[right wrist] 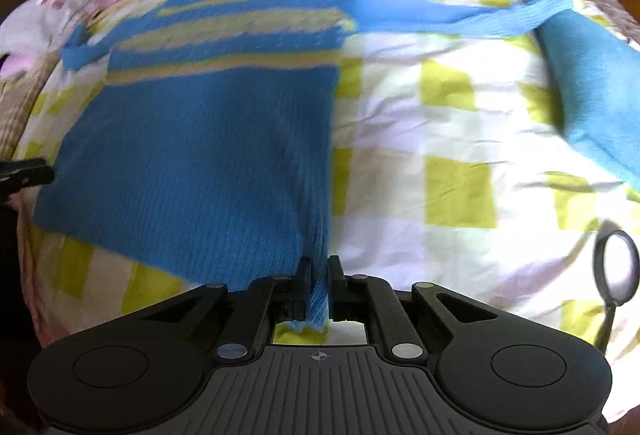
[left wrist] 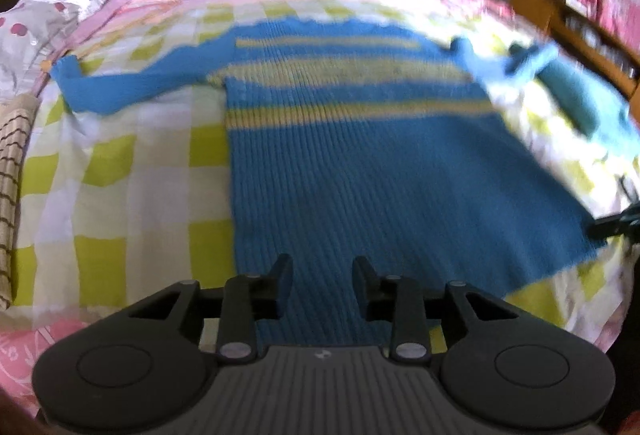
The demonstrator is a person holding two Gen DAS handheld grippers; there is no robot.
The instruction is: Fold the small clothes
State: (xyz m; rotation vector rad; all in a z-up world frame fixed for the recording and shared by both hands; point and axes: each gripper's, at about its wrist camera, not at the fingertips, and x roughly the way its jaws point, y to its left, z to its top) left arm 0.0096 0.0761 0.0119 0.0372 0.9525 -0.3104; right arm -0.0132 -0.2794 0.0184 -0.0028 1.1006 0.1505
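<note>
While my right gripper (right wrist: 319,285) pinches the blue sweater's (right wrist: 192,155) hem corner, my left gripper (left wrist: 322,281) stands spread above it, seemingly empty; next, grasp the other corner.

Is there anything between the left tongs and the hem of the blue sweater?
Nothing visible. The left tongs stand open right above the sweater, near its hem, with only knit below them. The right tongs are shut on the hem's other corner, clear of the left.
</note>
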